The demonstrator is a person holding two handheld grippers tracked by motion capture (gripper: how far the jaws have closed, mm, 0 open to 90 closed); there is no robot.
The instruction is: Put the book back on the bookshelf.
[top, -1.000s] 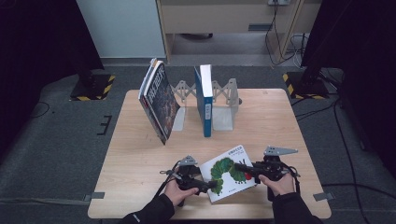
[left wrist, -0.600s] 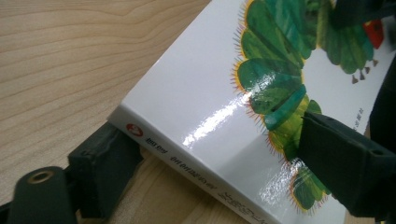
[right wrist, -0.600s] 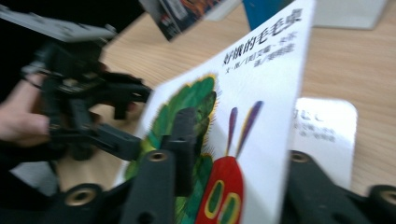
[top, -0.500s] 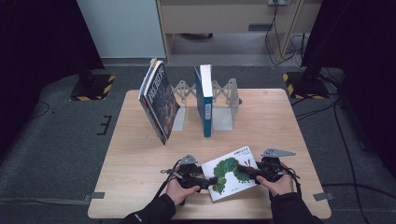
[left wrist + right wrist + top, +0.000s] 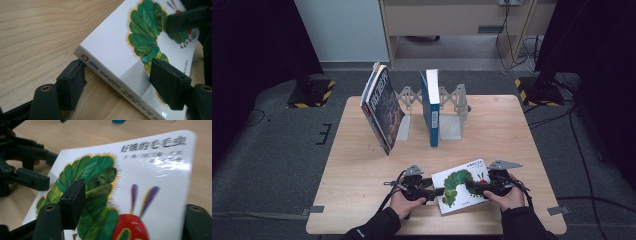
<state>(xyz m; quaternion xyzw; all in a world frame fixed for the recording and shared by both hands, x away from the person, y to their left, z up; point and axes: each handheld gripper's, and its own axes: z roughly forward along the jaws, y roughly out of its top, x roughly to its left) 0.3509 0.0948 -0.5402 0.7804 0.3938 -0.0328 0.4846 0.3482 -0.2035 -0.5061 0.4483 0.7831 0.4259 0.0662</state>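
left hand-held gripper (image 5: 117,75): jaws straddle the spine corner of the picture book (image 5: 463,185), one pad under the edge, the other on the cover; they have just been closing, and whether the pads already press I cannot tell
right hand-held gripper (image 5: 125,215): jaws have just been opening with the book's far side between them; grip looks released, one jaw lying over the cover, not clenched
why held so: judged as a hand-over, the left taking the book while the right lets go, probably to stand it in the rack
picture book: lies near the front edge of the table (image 5: 362,165), between both hands, spine corner lifted slightly off the wood; glossy white hardcover, square corners, green caterpillar with a red head
table: pale wood, visible grain, matt
book rack (image 5: 452,112): grey metal, scissor-lattice back, at the table's far side
blue book (image 5: 431,107): upright against a rack plate
dark book (image 5: 382,107): leaning, tilted left, beside the rack
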